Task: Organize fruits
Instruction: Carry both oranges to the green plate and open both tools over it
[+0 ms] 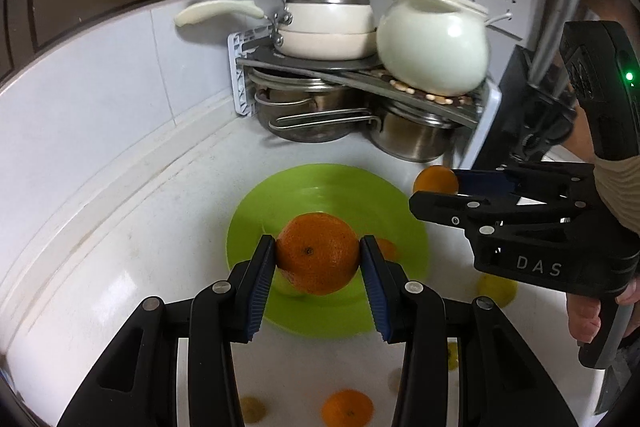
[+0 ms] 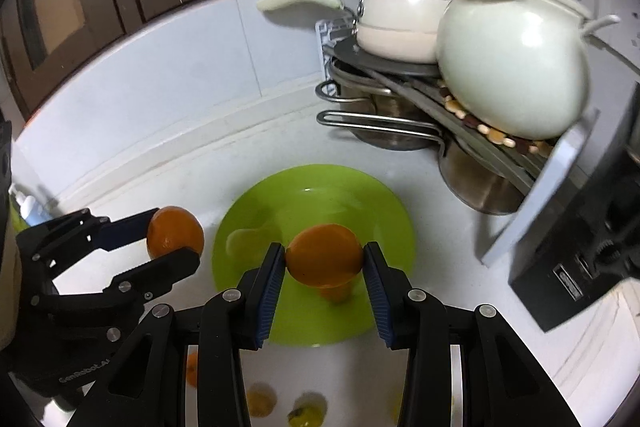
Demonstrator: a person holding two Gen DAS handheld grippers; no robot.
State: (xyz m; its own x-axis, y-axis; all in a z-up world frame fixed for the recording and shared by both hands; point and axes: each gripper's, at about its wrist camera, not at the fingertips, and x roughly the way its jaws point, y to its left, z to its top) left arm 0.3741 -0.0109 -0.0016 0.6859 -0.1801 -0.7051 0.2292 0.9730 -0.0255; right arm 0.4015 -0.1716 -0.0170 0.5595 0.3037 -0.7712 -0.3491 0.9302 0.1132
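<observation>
My left gripper (image 1: 318,255) is shut on an orange (image 1: 318,253), held above the lime-green plate (image 1: 320,191). In the same view my right gripper (image 1: 434,187) reaches in from the right with a second orange (image 1: 436,181) between its fingers. The right wrist view shows that gripper (image 2: 325,259) shut on its orange (image 2: 325,255) over the plate (image 2: 360,203). There the left gripper (image 2: 176,239) comes in from the left, clamping its orange (image 2: 175,233). On the plate lie a smaller orange (image 2: 336,291) and a blurred yellowish fruit (image 2: 240,241).
Loose fruit lies on the white counter nearer me: an orange (image 1: 347,407) and yellow ones (image 1: 252,409) (image 1: 496,289). Behind the plate a corner rack (image 1: 360,67) holds steel pots, cream pans and a white round pot (image 1: 432,51). A black knife block (image 2: 580,247) stands at the right.
</observation>
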